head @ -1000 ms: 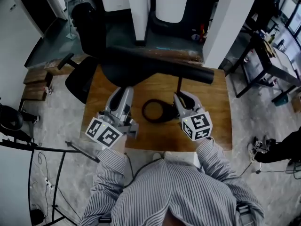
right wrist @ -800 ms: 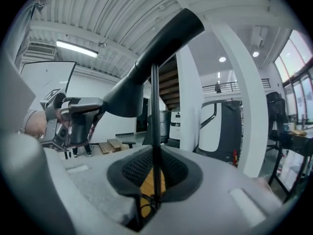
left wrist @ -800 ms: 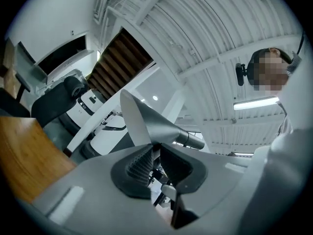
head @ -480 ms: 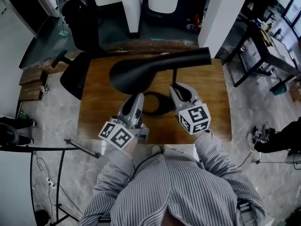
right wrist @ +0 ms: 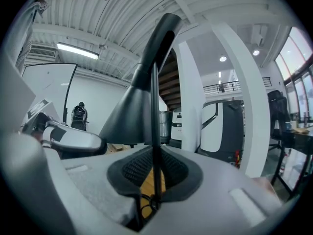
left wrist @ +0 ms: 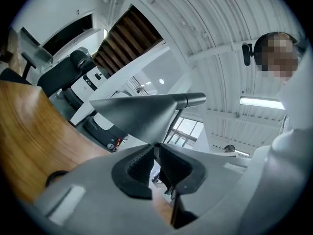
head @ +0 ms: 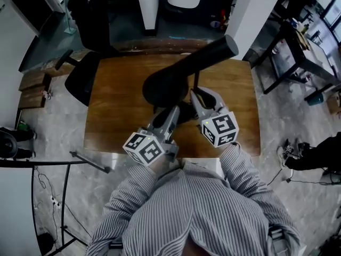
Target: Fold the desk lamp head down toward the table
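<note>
The black cone-shaped lamp head (head: 165, 84) hangs tilted over the wooden table (head: 117, 100), its tube running up to the back right. My left gripper (head: 175, 111) has the lamp head's (left wrist: 139, 114) lower rim between its jaws; the left gripper (left wrist: 155, 153) is closing, pads pressed on that rim. My right gripper (head: 198, 96) stands just to the right. The right gripper (right wrist: 155, 160) is shut on the thin black stem (right wrist: 155, 106), which rises upright between its pads. The lamp head (right wrist: 127, 116) looms to the stem's left. The lamp's base is mostly hidden under the head.
A black office chair (head: 80, 84) stands at the table's left edge. White pillars (head: 149, 4) and dark machines are behind the table. Another desk (head: 303, 63) is at the right. A metal stand (head: 80, 161) is on the floor, lower left.
The lamp head has swung down and to the right, its wide end now lower over the table. My left gripper went with it, down and rightward. The right gripper has kept still.
</note>
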### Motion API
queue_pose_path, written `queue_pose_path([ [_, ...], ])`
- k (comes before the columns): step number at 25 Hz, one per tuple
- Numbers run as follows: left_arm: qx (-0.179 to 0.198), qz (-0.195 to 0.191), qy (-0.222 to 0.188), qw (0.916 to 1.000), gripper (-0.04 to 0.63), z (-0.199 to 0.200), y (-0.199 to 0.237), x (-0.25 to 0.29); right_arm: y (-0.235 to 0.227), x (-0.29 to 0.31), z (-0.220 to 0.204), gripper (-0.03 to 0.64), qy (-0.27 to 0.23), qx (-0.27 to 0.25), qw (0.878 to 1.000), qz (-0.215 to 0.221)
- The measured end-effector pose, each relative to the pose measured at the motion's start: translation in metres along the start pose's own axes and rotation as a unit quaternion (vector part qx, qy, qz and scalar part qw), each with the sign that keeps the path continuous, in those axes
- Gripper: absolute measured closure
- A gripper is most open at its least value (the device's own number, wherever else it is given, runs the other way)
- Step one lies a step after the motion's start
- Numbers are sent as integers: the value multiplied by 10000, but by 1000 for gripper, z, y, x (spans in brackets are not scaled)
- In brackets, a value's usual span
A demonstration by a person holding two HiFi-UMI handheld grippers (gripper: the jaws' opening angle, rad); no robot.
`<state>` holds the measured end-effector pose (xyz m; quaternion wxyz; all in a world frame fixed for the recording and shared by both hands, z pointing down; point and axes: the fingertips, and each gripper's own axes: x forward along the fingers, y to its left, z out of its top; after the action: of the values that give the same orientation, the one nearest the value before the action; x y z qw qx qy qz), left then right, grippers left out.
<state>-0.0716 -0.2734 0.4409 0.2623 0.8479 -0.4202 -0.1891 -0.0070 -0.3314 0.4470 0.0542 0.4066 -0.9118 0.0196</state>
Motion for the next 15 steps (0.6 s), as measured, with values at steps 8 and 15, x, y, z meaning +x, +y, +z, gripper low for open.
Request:
queue_pose_path([
  [8, 330, 89, 159, 9993, 555, -2, 0, 1, 1, -1, 1, 575, -15, -195, 9998, 78],
  [15, 1169, 432, 557, 9906, 557, -8, -10, -2, 0, -29, 14, 572, -427, -211, 9986, 225],
])
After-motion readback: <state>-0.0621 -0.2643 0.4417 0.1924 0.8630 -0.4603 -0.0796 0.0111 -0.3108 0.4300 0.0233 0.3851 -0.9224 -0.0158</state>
